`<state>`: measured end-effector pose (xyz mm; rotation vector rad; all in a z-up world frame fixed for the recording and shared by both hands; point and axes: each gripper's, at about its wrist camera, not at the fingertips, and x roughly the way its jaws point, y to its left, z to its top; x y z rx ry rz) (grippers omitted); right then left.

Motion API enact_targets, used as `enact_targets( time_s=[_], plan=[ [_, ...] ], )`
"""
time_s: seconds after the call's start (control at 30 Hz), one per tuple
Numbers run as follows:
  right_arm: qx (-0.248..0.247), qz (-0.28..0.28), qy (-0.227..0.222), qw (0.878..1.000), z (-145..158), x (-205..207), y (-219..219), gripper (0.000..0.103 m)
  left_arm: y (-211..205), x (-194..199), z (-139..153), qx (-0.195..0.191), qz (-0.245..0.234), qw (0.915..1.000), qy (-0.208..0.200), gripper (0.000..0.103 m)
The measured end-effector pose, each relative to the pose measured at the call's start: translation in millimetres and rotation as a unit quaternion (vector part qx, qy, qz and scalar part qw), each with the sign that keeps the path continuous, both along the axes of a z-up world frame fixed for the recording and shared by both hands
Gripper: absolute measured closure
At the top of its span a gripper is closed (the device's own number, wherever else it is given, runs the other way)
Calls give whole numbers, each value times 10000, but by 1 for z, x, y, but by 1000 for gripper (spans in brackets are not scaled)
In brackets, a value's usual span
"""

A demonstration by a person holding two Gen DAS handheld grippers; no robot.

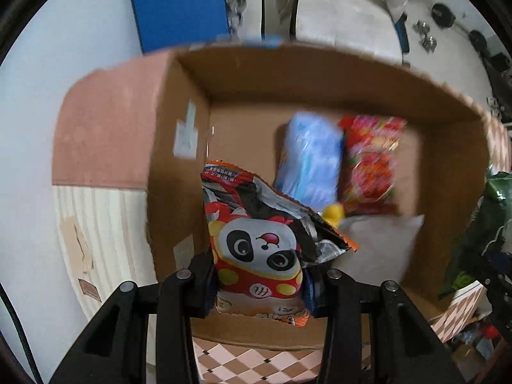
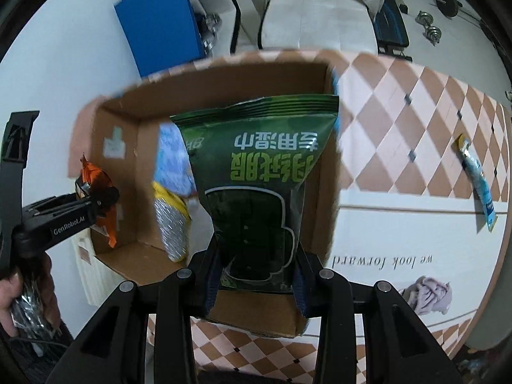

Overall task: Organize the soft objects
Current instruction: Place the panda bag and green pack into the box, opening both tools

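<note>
Left tool [image 1: 259, 284] grips the panda snack bag [image 1: 256, 243] over the cardboard box [image 1: 320, 76] – contents blurred. Right tool [image 2: 256, 284] clamps the green wipes pack [image 2: 256, 192] above the box, hiding its interior.

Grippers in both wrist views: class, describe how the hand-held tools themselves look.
Both are matte black plastic with angular, cut-out linkage arms joined by round silver pivot pins. The left gripper and the right gripper have blue pads inside their fingers. In the right wrist view, the left tool's side reads "GenRobot.AI" in white. A bare hand grips its handle.
</note>
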<state>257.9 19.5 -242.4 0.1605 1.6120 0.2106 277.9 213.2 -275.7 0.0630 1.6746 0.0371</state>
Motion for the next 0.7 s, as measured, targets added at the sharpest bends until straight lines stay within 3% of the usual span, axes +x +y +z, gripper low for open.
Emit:
enact_targets(
  time_s=[0.2, 0.3, 0.33, 0.37, 0.43, 0.53, 0.6, 0.7],
  plan=[
    [-431, 29, 232, 9988, -32, -24, 5, 63, 8, -14, -44, 37, -12, 9989, 465, 63],
    [-504, -28, 425, 9978, -42, -30, 7, 60, 11, -20, -54, -172, 84, 9974, 692, 59],
    [-592, 49, 516, 9969, -45, -31, 10, 47, 11, -21, -56, -265, 81, 9968, 744, 52],
    [-647, 60, 527, 9965, -45, -32, 11, 19, 10, -23, -55, -323, 51, 9966, 751, 49],
    [-468, 62, 445, 9979, -45, -34, 13, 7, 6, -26, -48, -287, -75, 9979, 584, 24],
    [-538, 38, 309, 9981, -35, -37, 15, 7, 2, -29, -35, -329, -100, 9986, 400, 21],
    [-573, 45, 274, 9980, -34, -38, 14, 7, -1, -32, -27, -354, -105, 9988, 325, 10],
    [-624, 8, 258, 9977, -31, -41, 12, 7, -2, -39, -10, -446, -51, 9989, 117, 10]
  ],
)
